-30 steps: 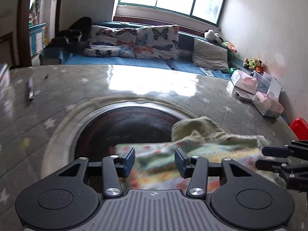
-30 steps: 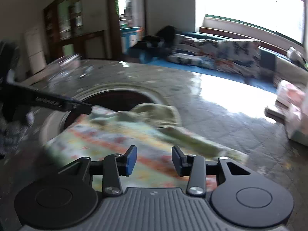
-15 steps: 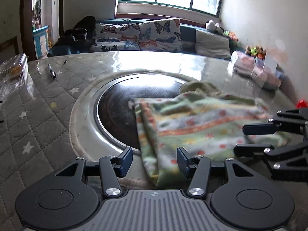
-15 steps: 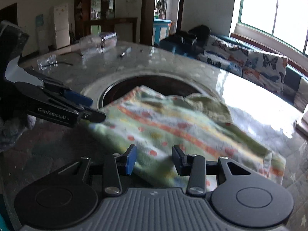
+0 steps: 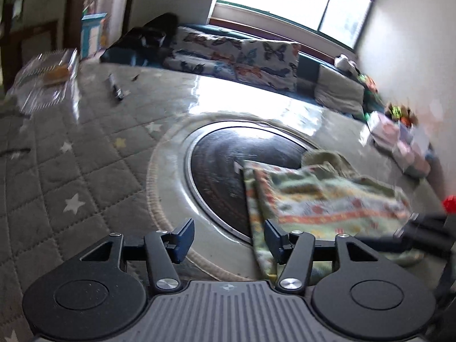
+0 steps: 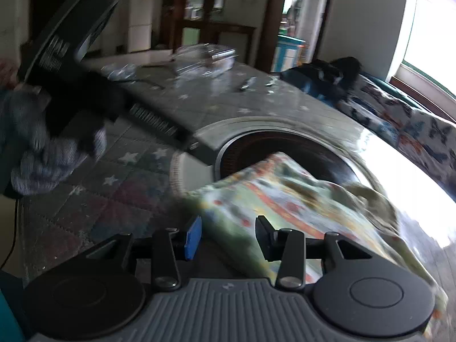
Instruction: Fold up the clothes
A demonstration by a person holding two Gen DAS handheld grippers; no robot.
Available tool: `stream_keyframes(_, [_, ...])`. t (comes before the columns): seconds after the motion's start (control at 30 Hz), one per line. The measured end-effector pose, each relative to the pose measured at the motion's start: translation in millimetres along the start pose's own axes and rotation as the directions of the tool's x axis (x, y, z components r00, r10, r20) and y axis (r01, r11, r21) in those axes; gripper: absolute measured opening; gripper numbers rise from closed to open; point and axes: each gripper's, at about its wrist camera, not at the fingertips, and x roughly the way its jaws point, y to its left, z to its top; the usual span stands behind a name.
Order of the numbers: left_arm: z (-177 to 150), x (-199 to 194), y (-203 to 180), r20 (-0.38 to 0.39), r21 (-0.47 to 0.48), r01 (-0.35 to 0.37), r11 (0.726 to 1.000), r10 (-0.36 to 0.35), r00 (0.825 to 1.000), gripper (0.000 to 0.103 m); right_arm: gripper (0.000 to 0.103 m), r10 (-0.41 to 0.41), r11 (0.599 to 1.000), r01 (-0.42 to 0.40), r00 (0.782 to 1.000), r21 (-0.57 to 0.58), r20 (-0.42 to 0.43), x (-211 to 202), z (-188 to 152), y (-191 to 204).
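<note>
A folded green garment (image 5: 319, 199) with orange stripes and dots lies on the quilted table, partly over a round dark inset (image 5: 219, 165). My left gripper (image 5: 229, 239) is open and holds nothing. It hovers at the garment's left edge, with the right fingertip over the cloth. The right gripper (image 5: 424, 228) shows as a dark blur at the garment's right side. In the right wrist view my right gripper (image 6: 228, 236) is open over the near corner of the garment (image 6: 287, 196). A gloved hand (image 6: 42, 154) holds the left gripper (image 6: 71, 65) at upper left.
A clear plastic container (image 5: 48, 79) and a dark pen (image 5: 115, 87) lie at the table's far left. Pink boxes (image 5: 399, 139) stand at the right edge, with a red object (image 5: 450, 202) beyond. A sofa with butterfly cushions (image 5: 236, 57) runs behind the table.
Both grippers stay open. The left one has shifted left and now faces the garment's left edge. The right one has turned toward the left, over the near corner. The garment lies where it was.
</note>
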Motion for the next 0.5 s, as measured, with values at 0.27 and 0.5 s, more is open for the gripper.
stream_keyframes(0.27, [5, 2, 9, -0.027, -0.129, 0.077, 0.989, -0.082, 0.996, 0.065, 0.041, 0.044, 0.996, -0.046, 0.999, -0.079, -0.025, 30, 11, 27])
stream_keyframes(0.5, [9, 15, 13, -0.055, -0.254, 0.125, 0.959, -0.143, 0.988, 0.067, 0.016, 0.063, 0.998, -0.063, 0.998, 0.004, -0.004, 29, 13, 14])
